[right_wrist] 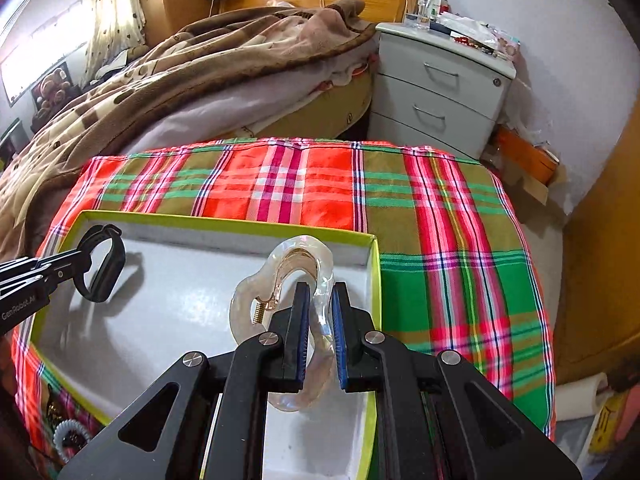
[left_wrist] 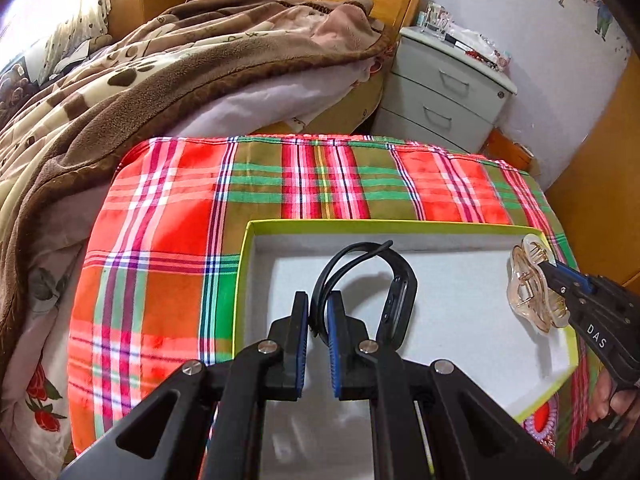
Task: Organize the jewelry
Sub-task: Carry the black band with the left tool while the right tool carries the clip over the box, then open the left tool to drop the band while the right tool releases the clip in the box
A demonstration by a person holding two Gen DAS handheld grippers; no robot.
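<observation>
A shallow white box with a lime-green rim (left_wrist: 360, 224) (right_wrist: 224, 222) lies on a plaid-covered table. My left gripper (left_wrist: 319, 300) is shut on the strap of a black smart band (left_wrist: 396, 300) and holds it over the box's left part; it shows at the left in the right wrist view (right_wrist: 100, 268). My right gripper (right_wrist: 321, 292) is shut on a clear amber hair claw clip (right_wrist: 288, 276) and holds it over the box's right part; the clip also shows at the right in the left wrist view (left_wrist: 532, 284), with the right gripper (left_wrist: 554, 268) behind it.
A plaid cloth (left_wrist: 280, 176) covers the table. A spiral hair tie (right_wrist: 72, 432) lies on the cloth by the box's near left corner, and another (left_wrist: 540, 424) by its near right corner. A bed with a brown blanket (left_wrist: 160, 80) and a grey nightstand (left_wrist: 440, 92) stand beyond.
</observation>
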